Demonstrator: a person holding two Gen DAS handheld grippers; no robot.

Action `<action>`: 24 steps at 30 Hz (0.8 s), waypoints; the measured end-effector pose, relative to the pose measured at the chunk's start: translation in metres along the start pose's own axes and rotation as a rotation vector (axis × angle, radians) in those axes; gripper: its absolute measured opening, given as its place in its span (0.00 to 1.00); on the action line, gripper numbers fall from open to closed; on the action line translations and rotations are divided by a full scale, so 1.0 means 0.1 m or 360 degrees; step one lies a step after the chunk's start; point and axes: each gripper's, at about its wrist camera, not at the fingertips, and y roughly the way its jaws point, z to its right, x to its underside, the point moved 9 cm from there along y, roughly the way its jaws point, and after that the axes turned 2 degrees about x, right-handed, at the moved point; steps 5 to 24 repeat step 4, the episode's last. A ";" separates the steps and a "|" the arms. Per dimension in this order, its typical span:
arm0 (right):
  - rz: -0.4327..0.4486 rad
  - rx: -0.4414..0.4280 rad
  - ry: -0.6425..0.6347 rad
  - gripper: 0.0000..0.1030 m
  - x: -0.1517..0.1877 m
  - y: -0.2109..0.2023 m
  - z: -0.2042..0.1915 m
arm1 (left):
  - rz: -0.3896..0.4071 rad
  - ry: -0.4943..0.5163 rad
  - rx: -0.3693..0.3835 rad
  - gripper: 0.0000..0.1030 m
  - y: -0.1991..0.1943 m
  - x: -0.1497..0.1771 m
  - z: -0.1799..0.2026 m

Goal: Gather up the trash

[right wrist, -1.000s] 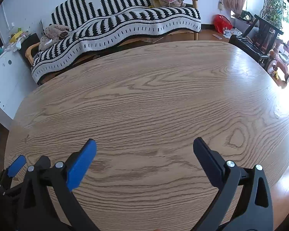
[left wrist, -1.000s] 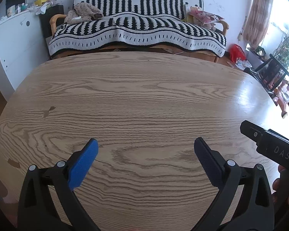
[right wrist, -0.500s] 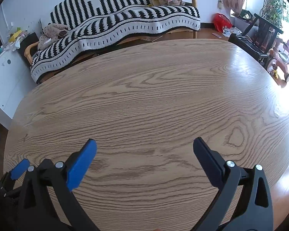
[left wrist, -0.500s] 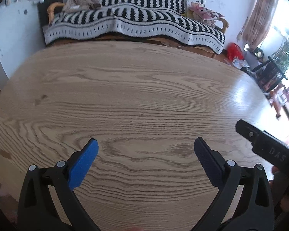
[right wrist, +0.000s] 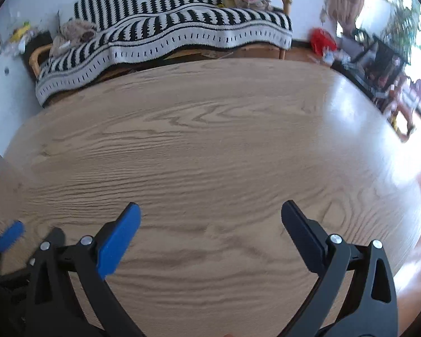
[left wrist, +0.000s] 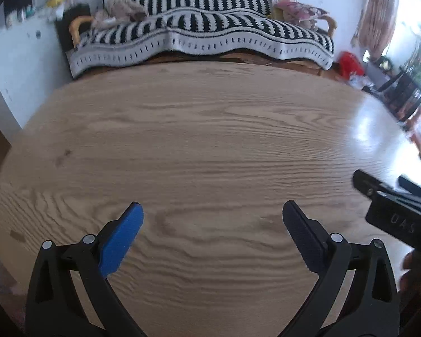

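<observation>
No trash shows on the oval wooden table (left wrist: pixel 210 129), which also fills the right wrist view (right wrist: pixel 210 140). My left gripper (left wrist: pixel 212 219) is open and empty above the table's near side. My right gripper (right wrist: pixel 210 219) is open and empty too. The right gripper's black body (left wrist: pixel 393 213) shows at the right edge of the left wrist view. A blue fingertip (right wrist: pixel 9 236) of the left gripper shows at the left edge of the right wrist view.
A sofa with a black-and-white striped blanket (left wrist: pixel 199 33) stands behind the table. A red bag (left wrist: pixel 349 63) and scattered items lie on the floor at the right, near a dark rack (left wrist: pixel 401 95). A white cabinet (left wrist: pixel 14 64) stands at the left.
Both views have shifted and blurred. The right gripper has swung so the sofa sits more centred. The left gripper has tilted slightly. Both stay open.
</observation>
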 end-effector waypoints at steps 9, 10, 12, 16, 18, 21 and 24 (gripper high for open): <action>-0.0030 0.0001 -0.0039 0.94 0.01 0.18 0.00 | -0.0045 0.0095 -0.0031 0.94 0.21 -0.03 0.04; -0.0030 0.0001 -0.0039 0.94 0.01 0.18 0.00 | -0.0045 0.0095 -0.0031 0.94 0.21 -0.03 0.04; -0.0030 0.0001 -0.0039 0.94 0.01 0.18 0.00 | -0.0045 0.0095 -0.0031 0.94 0.21 -0.03 0.04; -0.0030 0.0001 -0.0039 0.94 0.01 0.18 0.00 | -0.0045 0.0095 -0.0031 0.94 0.21 -0.03 0.04; -0.0030 0.0001 -0.0039 0.94 0.01 0.18 0.00 | -0.0045 0.0095 -0.0031 0.94 0.21 -0.03 0.04; -0.0030 0.0001 -0.0039 0.94 0.01 0.18 0.00 | -0.0045 0.0095 -0.0031 0.94 0.21 -0.03 0.04; -0.0030 0.0001 -0.0039 0.94 0.01 0.18 0.00 | -0.0045 0.0095 -0.0031 0.94 0.21 -0.03 0.04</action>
